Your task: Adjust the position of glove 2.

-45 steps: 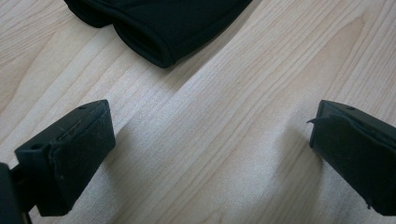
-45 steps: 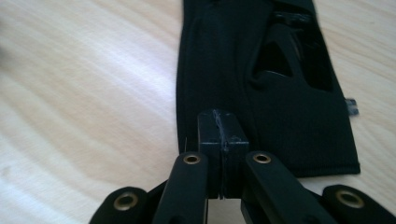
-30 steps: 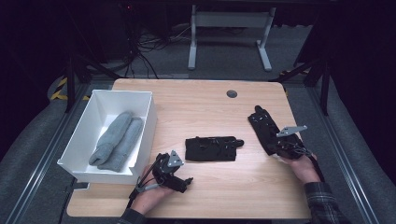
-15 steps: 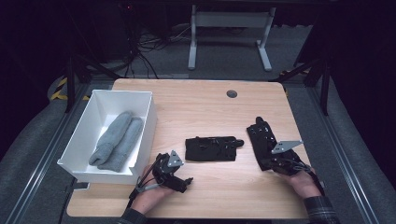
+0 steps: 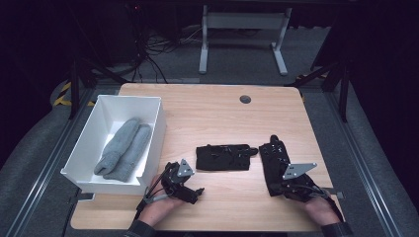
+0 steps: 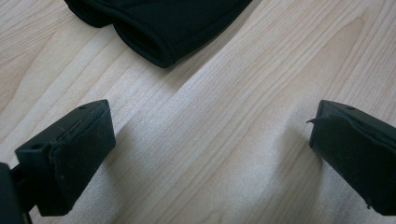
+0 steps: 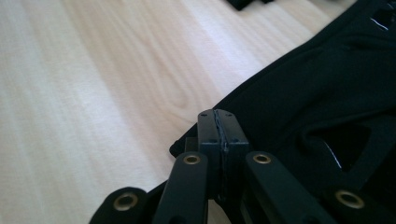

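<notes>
Black glove (image 5: pixel 274 163) near the desk's (image 5: pixel 217 113) right edge is pinched at its cuff by the right hand-held gripper (image 7: pixel 218 128); left hand-held gripper (image 6: pixel 210 149) gapes wide over bare wood.

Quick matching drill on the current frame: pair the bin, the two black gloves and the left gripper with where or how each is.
1 white bin
2 right black glove
3 middle black glove
4 left gripper

a jaws open over bare wood
b holds grey gloves
c lies free at table centre
d pinched at its edge by the right gripper

Pairs: 1-b, 2-d, 3-c, 4-a
</notes>
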